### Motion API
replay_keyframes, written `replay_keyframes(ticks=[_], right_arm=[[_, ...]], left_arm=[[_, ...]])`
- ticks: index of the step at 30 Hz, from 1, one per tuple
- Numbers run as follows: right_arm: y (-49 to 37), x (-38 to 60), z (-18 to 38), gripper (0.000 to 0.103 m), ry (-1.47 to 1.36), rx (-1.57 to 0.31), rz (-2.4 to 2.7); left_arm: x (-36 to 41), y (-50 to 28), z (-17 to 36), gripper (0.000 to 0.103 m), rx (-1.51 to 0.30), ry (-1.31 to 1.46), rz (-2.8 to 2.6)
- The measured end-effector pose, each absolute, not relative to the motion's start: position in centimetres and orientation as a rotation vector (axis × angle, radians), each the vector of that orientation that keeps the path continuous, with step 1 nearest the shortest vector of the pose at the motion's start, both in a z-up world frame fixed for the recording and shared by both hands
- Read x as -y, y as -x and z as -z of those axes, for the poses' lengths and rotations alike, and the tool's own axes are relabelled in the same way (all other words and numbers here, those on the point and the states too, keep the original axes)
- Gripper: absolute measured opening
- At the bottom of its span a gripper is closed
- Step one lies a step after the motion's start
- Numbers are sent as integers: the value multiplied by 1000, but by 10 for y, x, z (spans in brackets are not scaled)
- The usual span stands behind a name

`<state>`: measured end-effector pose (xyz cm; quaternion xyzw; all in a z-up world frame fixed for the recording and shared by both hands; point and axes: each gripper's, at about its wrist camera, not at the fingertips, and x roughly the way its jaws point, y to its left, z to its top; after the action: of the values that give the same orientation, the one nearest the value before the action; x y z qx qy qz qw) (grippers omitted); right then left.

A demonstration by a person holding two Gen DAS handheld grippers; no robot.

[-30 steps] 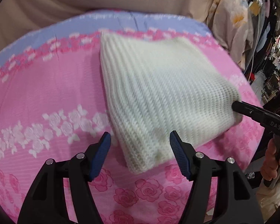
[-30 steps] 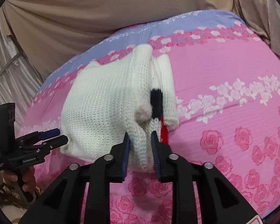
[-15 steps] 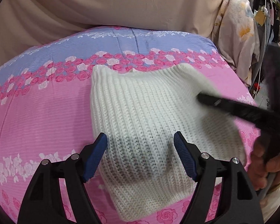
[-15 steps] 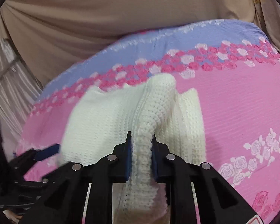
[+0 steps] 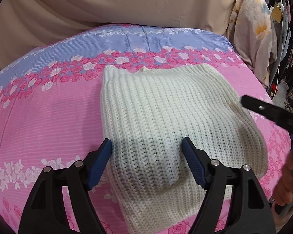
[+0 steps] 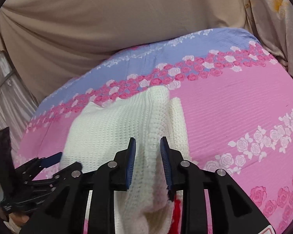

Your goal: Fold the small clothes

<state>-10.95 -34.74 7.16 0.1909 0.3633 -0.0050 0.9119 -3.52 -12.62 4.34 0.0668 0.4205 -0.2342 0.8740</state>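
A white knit sweater lies folded on the pink floral bedspread. My left gripper is open, its blue pads spread on either side of a raised bulge at the sweater's near end. In the right wrist view my right gripper is shut on a thick fold of the sweater, which hangs between the pads. A bit of red trim shows under that fold. The right gripper also shows in the left wrist view, and the left gripper in the right wrist view.
A beige cloth hangs behind the bed. A floral fabric and cluttered shelves stand at the right edge. The bedspread's blue band runs along the far side.
My right gripper has lifted the sweater's edge and carried it forward over the rest. My left gripper has moved forward over the sweater's near end, still open.
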Motion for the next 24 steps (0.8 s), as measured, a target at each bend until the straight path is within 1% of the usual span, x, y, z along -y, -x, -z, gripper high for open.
replay_keyframes(ticks=[4,8,9,10,12,16,18,22,24], right_arm=[[140,331,-79,30,-330,-763,6],[152,314,-48,30,-186,-860,84],[150,313,-34,33,-158,-898,114],[148,314,-21,35,-153,-934,131],[149,320,-9,39,-203,-933,121],[151,329,-22,40,-242,-924,108],[154,333,-38,40,-266,-887,87],[147,344,-69,46,-322,-790,63],[132,344,-71,46,-311,-785,72]], left_arm=[[129,37,-42,72,-867,-157,475],[129,39,-40,72,-863,-167,470],[129,39,-39,73,-864,-167,469],[129,39,-39,73,-863,-168,468],[130,40,-37,74,-861,-181,462],[129,42,-36,74,-861,-183,453],[129,43,-37,74,-861,-182,451],[129,45,-36,74,-857,-186,443],[130,46,-36,74,-854,-191,438]])
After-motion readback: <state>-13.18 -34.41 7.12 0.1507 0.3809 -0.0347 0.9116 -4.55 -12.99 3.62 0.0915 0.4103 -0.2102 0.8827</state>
